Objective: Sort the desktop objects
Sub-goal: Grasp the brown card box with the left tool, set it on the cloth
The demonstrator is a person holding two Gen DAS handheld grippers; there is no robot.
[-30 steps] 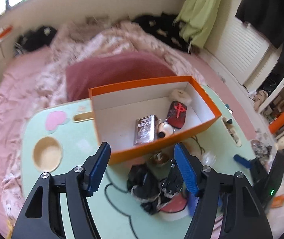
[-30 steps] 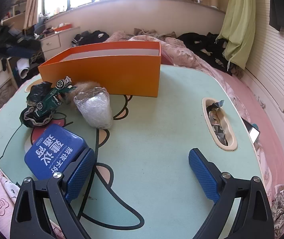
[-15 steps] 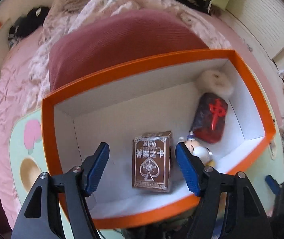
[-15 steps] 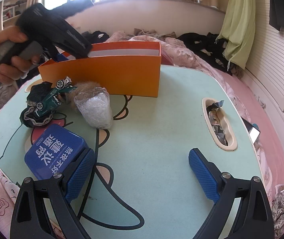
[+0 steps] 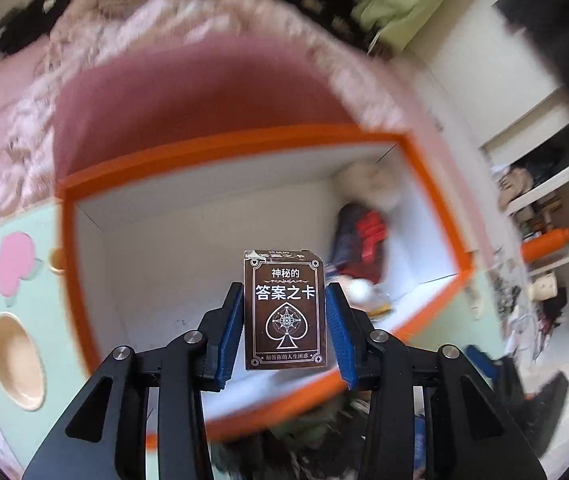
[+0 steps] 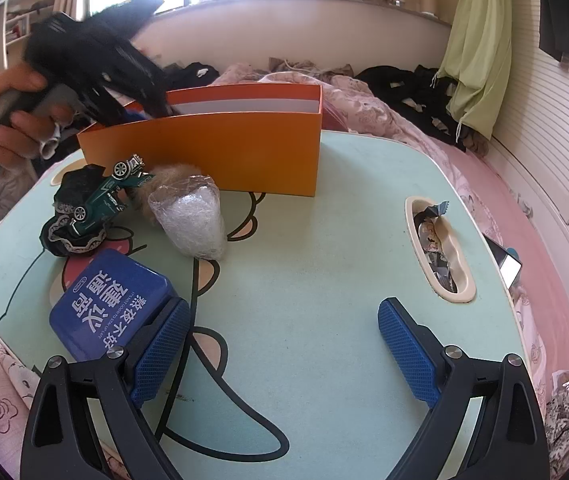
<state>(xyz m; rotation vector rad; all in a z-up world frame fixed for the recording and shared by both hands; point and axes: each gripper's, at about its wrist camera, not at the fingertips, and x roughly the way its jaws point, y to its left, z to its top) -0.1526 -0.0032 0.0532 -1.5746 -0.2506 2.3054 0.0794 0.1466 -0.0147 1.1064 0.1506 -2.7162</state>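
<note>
The left gripper (image 5: 284,320) reached down into the orange box (image 5: 244,148), its jaws closing on the brown card box (image 5: 285,312), which stood upright between the blue pads, long axis vertical, printed face toward the camera. Further right, the right gripper (image 6: 284,354) hovered over the green bench (image 6: 324,260), jaws spread wide, empty, beside the blue tin (image 6: 112,304).

A brown card box (image 5: 284,312) with white characters and a spade emblem is held upright between the blue pads of the left gripper (image 5: 284,332), inside an orange box (image 5: 436,196).
</note>
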